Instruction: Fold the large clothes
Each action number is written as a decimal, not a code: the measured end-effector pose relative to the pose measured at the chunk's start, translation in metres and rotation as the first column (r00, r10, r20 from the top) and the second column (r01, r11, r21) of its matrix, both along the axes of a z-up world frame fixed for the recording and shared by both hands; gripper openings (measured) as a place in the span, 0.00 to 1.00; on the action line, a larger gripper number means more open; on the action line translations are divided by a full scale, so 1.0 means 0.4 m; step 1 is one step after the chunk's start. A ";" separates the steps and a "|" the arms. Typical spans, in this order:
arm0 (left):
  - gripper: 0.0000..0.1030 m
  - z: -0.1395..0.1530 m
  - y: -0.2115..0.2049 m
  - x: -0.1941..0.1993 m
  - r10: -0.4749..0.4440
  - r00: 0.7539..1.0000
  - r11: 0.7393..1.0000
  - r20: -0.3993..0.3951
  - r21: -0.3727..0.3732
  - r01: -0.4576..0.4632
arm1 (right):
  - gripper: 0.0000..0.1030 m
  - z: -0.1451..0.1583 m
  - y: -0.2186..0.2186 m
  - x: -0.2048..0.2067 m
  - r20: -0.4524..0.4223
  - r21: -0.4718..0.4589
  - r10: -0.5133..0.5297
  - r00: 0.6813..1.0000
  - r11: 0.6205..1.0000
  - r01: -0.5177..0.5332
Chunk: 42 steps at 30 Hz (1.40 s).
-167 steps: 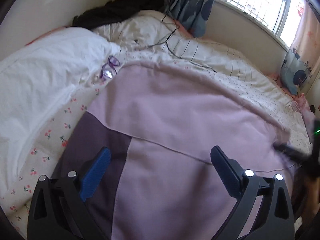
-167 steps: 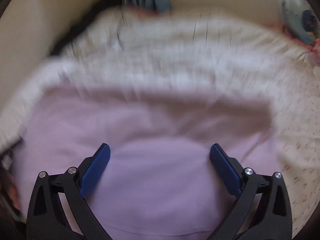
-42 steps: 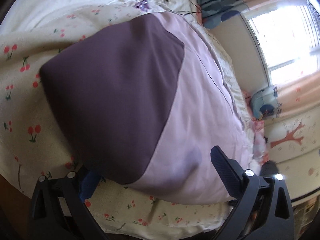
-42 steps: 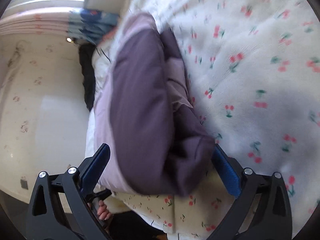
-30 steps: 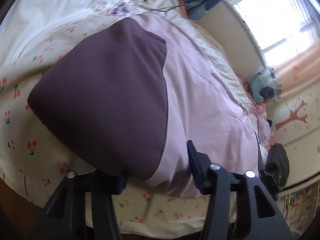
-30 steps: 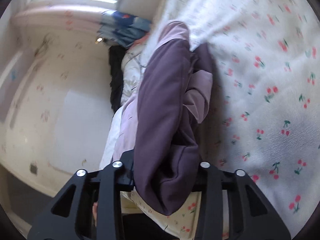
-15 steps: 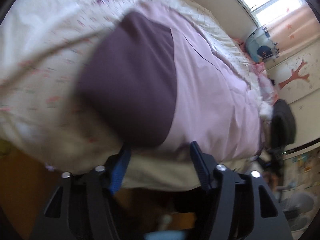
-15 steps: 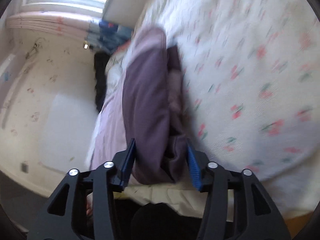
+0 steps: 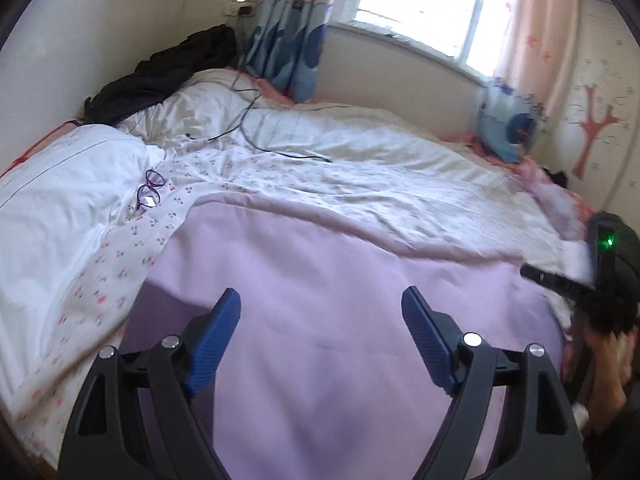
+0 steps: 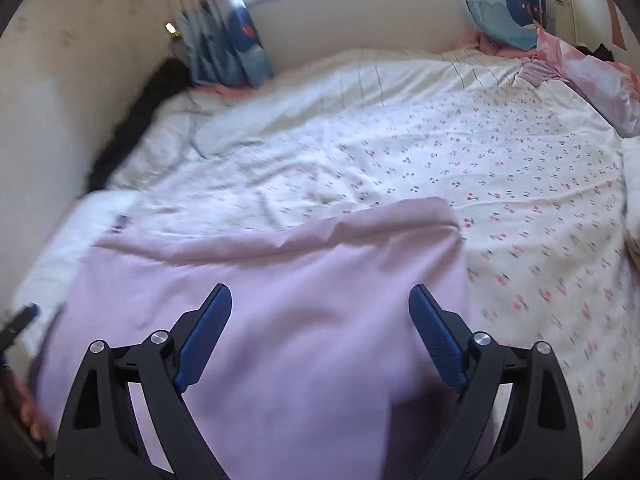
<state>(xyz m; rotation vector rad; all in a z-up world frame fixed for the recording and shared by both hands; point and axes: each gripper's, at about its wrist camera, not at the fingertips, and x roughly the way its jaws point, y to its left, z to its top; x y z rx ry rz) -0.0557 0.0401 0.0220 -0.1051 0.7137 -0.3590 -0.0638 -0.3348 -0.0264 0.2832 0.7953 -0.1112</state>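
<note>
A large lilac garment (image 9: 328, 288) lies folded flat on the cherry-print bed sheet (image 9: 280, 168), with a darker purple panel (image 9: 144, 320) at its left edge. My left gripper (image 9: 322, 312) hovers above the garment's near part; its jaws are opening and hold nothing. In the right wrist view the same lilac garment (image 10: 280, 288) fills the near half, its far right corner (image 10: 440, 212) on the sheet (image 10: 500, 168). My right gripper (image 10: 320, 308) hangs over it, jaws opening, nothing between the blue pads. The right gripper's body (image 9: 600, 272) shows at the left view's right edge.
Purple glasses (image 9: 150, 194) lie beside a white pillow (image 9: 60, 184) at the left. A black cable (image 9: 256, 136) trails over the bedding, and dark clothing (image 9: 168, 72) is heaped by the wall. Curtains (image 9: 288, 40) and a window lie beyond. A pink pillow (image 10: 592, 76) sits far right.
Both grippers let go of the garment's near edge, opened wide, rose and rolled level. The garment now lies flat on the bed below them.
</note>
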 end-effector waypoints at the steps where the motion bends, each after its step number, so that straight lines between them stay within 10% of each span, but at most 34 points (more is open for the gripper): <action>1: 0.77 -0.029 0.000 0.033 0.021 0.999 1.000 -0.028 0.014 -0.021 | 0.85 -0.022 0.009 0.018 -0.029 -0.027 -0.009 1.000 1.000 0.008; 6: 0.77 -0.158 0.031 0.085 0.085 0.982 0.996 -0.166 0.000 -0.086 | 0.93 -0.129 0.001 0.063 -0.126 -0.011 0.006 0.992 1.000 -0.008; 13: 0.80 -0.135 -0.007 0.051 0.084 0.993 0.992 -0.085 0.106 -0.075 | 0.93 -0.028 0.054 0.111 -0.047 -0.108 0.053 0.997 0.992 -0.058; 24: 0.83 -0.122 -0.022 0.042 0.074 0.995 0.989 -0.060 0.131 -0.066 | 0.93 -0.124 0.048 0.219 -0.197 -0.095 0.055 0.979 0.993 -0.075; 31: 0.83 -0.119 -0.031 0.034 0.073 0.996 0.986 -0.045 0.155 -0.065 | 0.93 -0.020 0.162 0.193 -0.050 -0.074 0.177 0.983 0.981 -0.181; 37: 0.84 -0.111 -0.043 0.023 0.060 0.998 0.983 -0.017 0.176 -0.056 | 0.93 -0.141 0.249 0.264 -0.197 -0.115 0.233 0.953 0.959 -0.258; 42: 0.85 -0.107 -0.063 0.005 0.029 1.000 0.975 0.007 0.219 -0.030 | 0.93 -0.089 0.230 0.225 -0.172 -0.096 0.239 0.956 0.961 -0.258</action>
